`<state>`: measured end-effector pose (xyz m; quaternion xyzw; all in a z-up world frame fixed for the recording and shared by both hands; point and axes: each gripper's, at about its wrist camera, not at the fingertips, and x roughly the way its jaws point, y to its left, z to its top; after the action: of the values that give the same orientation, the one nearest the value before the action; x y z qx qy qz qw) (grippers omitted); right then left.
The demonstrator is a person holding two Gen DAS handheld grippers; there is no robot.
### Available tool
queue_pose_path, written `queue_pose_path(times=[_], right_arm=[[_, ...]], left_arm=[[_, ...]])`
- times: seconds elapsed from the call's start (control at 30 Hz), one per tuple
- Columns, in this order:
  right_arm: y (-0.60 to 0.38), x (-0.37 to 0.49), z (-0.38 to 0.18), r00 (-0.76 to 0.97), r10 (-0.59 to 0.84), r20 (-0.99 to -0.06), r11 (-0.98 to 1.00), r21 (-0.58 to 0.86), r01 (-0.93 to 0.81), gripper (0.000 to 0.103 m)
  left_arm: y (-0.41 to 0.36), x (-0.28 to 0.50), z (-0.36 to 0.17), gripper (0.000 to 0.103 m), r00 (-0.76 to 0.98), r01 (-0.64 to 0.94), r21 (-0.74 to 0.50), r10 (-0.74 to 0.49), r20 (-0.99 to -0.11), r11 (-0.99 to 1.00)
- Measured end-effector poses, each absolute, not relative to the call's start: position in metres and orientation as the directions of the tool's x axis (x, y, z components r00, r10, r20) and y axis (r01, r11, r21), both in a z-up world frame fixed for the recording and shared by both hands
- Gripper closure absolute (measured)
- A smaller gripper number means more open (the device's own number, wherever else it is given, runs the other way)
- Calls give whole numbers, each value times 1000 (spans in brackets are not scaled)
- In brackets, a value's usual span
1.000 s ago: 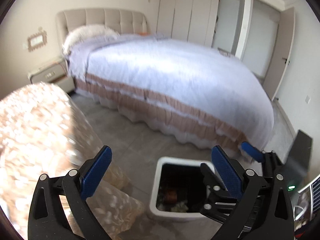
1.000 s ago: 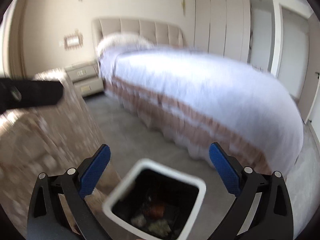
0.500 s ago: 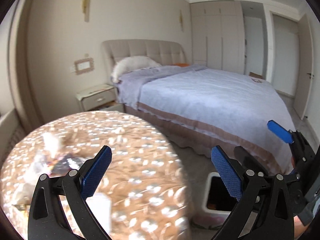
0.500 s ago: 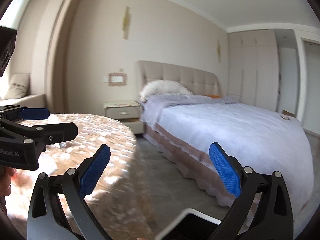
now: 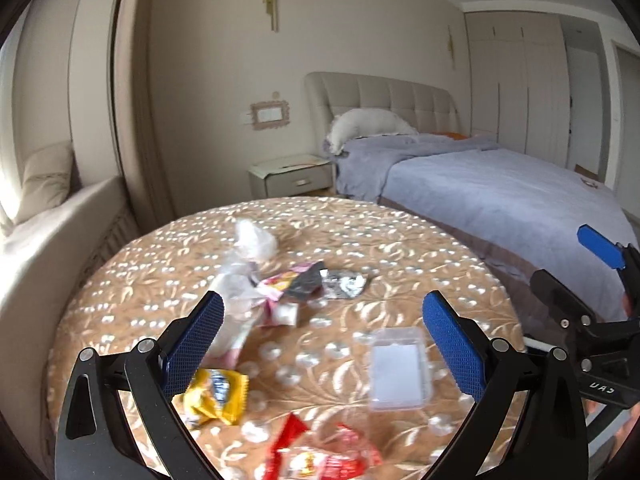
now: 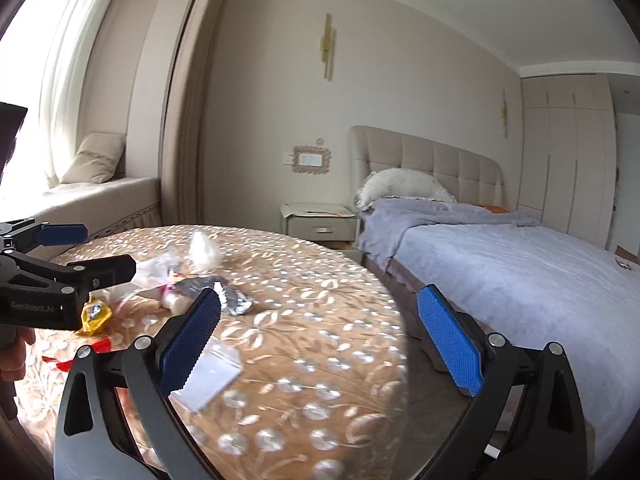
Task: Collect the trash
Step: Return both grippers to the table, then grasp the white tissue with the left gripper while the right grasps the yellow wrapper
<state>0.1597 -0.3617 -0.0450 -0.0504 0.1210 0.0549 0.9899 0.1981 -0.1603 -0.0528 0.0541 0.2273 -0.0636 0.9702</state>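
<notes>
Trash lies on a round table with a tan patterned cloth (image 5: 400,248). I see a clear plastic container (image 5: 398,368), a yellow wrapper (image 5: 216,394), a red wrapper (image 5: 320,456), a silver foil wrapper (image 5: 344,284), a pink wrapper (image 5: 280,284) and a white plastic bag (image 5: 254,240). My left gripper (image 5: 320,340) is open and empty above the table's near part. My right gripper (image 6: 320,340) is open and empty over the table's right side, with the clear container (image 6: 208,376) by its left finger. The foil wrapper (image 6: 232,300) and yellow wrapper (image 6: 94,314) also show there.
A bed with a lilac cover (image 5: 500,184) stands to the right of the table. A nightstand (image 5: 292,176) sits by the headboard. A window seat with a cushion (image 6: 96,164) lies to the left. The trash bin is out of view.
Both grippers swung up and left from the white trash bin on the floor to the table. The bin has left both views and the trash on the table has come into view.
</notes>
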Motion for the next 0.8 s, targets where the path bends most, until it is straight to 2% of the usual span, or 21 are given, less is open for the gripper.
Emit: queue_pose_path(times=[0.1, 0.2, 0.43, 0.67, 0.73, 0.77, 0.8], right_arm=[[-328, 167, -46, 956, 123, -267, 983, -100, -155, 5], [-299, 173, -48, 949, 142, -282, 974, -131, -185, 5], [-260, 193, -54, 937, 148, -317, 961, -177, -211, 5], [-241, 209, -57, 932, 136, -337, 962, -180, -205, 5], [-239, 211, -58, 930, 134, -342, 962, -180, -205, 5], [-239, 212, -58, 930, 132, -344, 962, -180, -203, 5], [-238, 213, -59, 929, 132, -347, 963, -179, -203, 5]], left_arm=[[-121, 205, -52, 5, 895, 78, 77, -35, -445, 994], [-86, 222, -56, 5, 878, 52, 54, -20, -478, 997], [-57, 249, -84, 6, 830, 102, 79, -41, -556, 992], [-63, 277, -103, 45, 759, 195, 73, -103, -643, 978], [-64, 285, -108, 64, 744, 201, 80, -99, -661, 976], [-65, 288, -112, 82, 731, 208, 85, -97, -675, 974], [-65, 291, -115, 95, 725, 208, 86, -95, -682, 974]])
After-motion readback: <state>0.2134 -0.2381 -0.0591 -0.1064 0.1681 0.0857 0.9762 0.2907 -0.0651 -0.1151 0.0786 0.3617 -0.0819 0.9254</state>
